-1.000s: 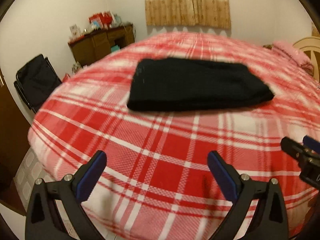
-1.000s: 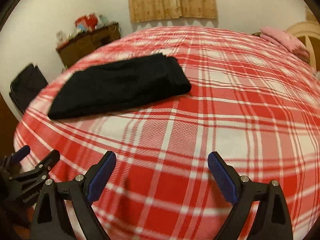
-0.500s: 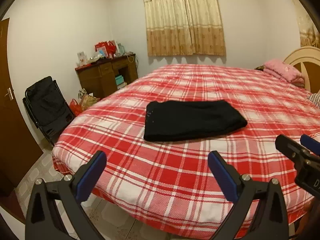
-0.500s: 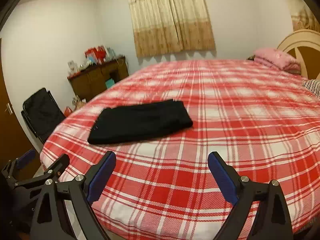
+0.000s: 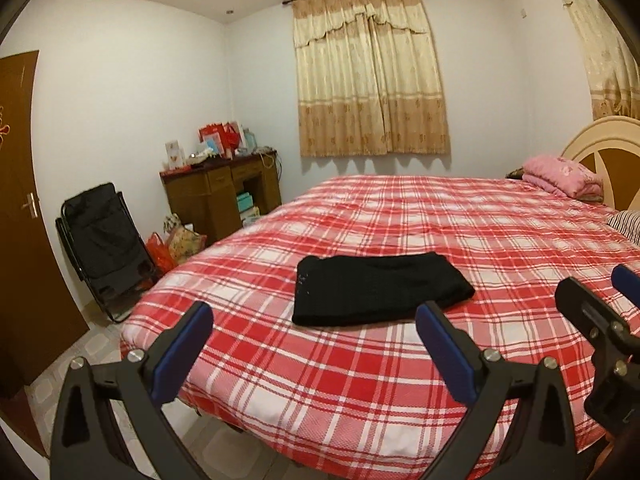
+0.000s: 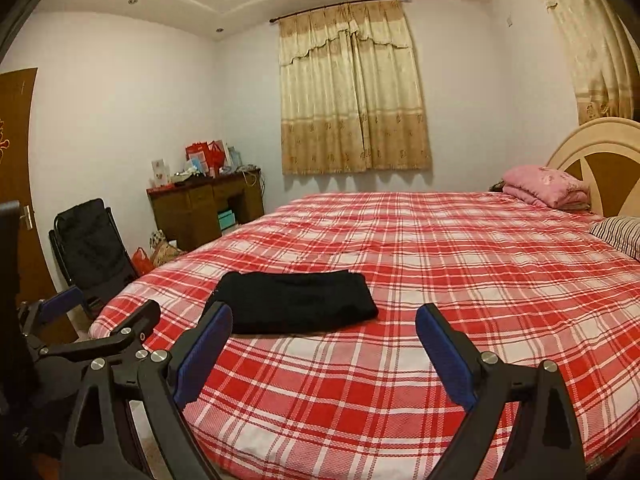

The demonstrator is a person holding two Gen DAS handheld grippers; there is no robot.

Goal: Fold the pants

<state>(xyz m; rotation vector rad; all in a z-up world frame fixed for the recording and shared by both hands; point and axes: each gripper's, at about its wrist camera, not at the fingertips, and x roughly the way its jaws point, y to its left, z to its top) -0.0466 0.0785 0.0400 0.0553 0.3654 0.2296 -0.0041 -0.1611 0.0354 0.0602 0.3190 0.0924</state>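
Observation:
The black pants (image 5: 380,290) lie folded into a flat rectangle on the red plaid bed (image 5: 400,380), near its foot end. They also show in the right wrist view (image 6: 296,306). My left gripper (image 5: 316,340) is open and empty, held back from the bed's foot edge, well short of the pants. My right gripper (image 6: 324,344) is open and empty too, held beside the left one. The right gripper shows at the right edge of the left wrist view (image 5: 592,316). The left gripper shows at the left of the right wrist view (image 6: 100,320).
A pink folded blanket (image 5: 560,176) and a striped pillow (image 6: 618,234) lie by the headboard (image 6: 600,160). A wooden desk (image 5: 220,188) with clutter, a black folding chair (image 5: 106,244) and bags stand left of the bed. A brown door (image 5: 24,220) is at far left.
Both grippers have pulled back and risen away from the bed, so the pants look smaller and farther. The view now takes in the whole room. The pants have not moved.

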